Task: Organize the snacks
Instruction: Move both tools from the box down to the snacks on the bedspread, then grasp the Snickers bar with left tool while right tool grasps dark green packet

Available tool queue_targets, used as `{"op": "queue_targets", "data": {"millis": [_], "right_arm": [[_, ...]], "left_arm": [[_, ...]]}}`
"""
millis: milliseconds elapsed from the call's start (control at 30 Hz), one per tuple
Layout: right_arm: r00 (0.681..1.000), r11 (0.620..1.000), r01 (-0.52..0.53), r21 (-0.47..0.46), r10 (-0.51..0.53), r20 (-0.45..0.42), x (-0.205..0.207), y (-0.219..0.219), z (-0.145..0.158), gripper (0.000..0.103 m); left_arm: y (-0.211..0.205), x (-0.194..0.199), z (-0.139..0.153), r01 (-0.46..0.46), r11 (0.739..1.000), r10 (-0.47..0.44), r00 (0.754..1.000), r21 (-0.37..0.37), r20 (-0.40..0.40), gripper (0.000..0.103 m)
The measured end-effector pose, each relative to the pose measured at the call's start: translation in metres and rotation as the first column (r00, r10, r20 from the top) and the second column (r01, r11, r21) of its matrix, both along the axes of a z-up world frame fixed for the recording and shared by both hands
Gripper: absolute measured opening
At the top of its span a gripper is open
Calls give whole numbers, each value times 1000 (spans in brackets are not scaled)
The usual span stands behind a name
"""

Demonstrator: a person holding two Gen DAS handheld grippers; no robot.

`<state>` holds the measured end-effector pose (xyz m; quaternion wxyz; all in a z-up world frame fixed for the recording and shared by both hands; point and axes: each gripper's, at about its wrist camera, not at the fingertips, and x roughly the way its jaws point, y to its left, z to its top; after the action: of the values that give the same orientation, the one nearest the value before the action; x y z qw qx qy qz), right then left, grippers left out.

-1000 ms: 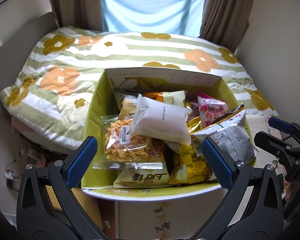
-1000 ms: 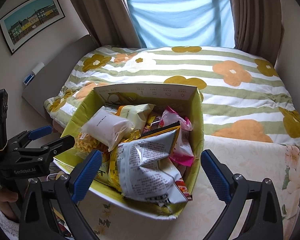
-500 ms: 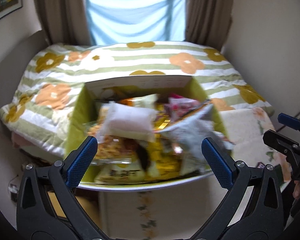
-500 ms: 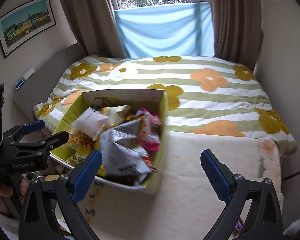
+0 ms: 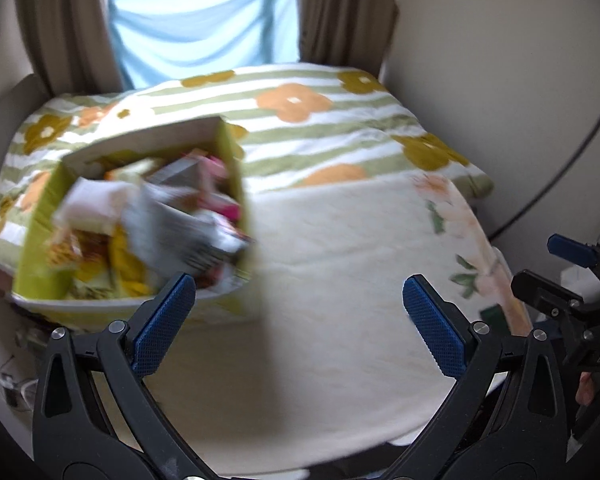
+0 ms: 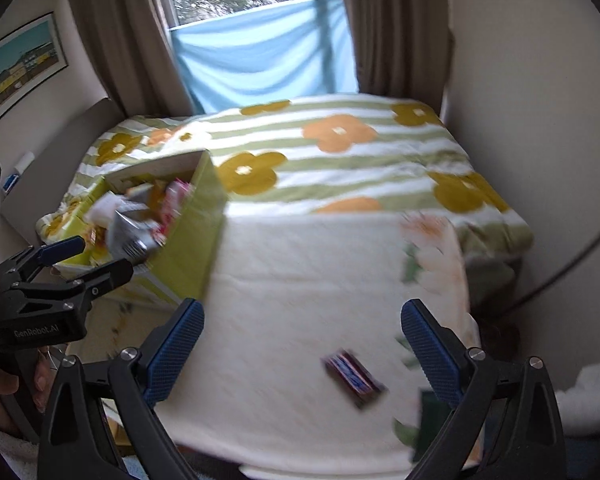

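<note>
A yellow-green cardboard box (image 5: 44,240) heaped with several snack packets (image 5: 172,220) stands at the left end of a cloth-covered table (image 5: 340,260); it also shows in the right wrist view (image 6: 192,232). A dark snack bar (image 6: 354,378) with a blue-and-red label lies on the cloth near the front right. My left gripper (image 5: 298,324) is open and empty, to the right of the box. My right gripper (image 6: 302,346) is open and empty above the cloth, just left of the bar. Both views are motion-blurred.
A bed with a green-striped flowered quilt (image 6: 340,148) lies behind the table, under a curtained window (image 6: 260,48). A wall (image 5: 500,80) closes the right side. A dark green flat object (image 6: 428,420) lies at the table's front right edge. A black cable (image 5: 560,168) hangs at right.
Both grippers have swung right and pulled back from the box, which now sits at the left of both views. The cloth and the snack bar have come into view.
</note>
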<state>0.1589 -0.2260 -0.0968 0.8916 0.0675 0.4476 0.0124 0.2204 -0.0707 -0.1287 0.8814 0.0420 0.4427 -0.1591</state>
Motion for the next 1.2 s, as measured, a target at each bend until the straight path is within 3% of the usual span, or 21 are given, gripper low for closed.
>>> {"op": "queue_targets", "data": {"millis": [267,433,633,833,1033,1200], "right_arm": [[996,1000,23,-10,-24,-82,-49,-62,-39,98],[991,1000,25,-3,-25,-130,-66,-84,-70,98],[985,999,35,21,-31,-170,-78,-91,-104,98],[982,999,51,-8,-51,-182,-83,-90,-132,97],[980,996,63,-56,-73,-187,-82,-88,-148,87],[975,993,84,-85,-100,-198,-80,-85,-154,86]], "left_arm": [[-86,-34,-50,51,999,-52,993,-6,-109,103],[-131,-41,-78,134,990,-129,982,33,-136,103],[-170,-34,-114,304,943,-283,947,135,-152,103],[-188,-22,-154,418,896,-384,899,151,-212,103],[-197,-15,-180,477,867,-433,864,143,-259,102],[-200,-15,-186,521,841,-476,840,143,-260,86]]}}
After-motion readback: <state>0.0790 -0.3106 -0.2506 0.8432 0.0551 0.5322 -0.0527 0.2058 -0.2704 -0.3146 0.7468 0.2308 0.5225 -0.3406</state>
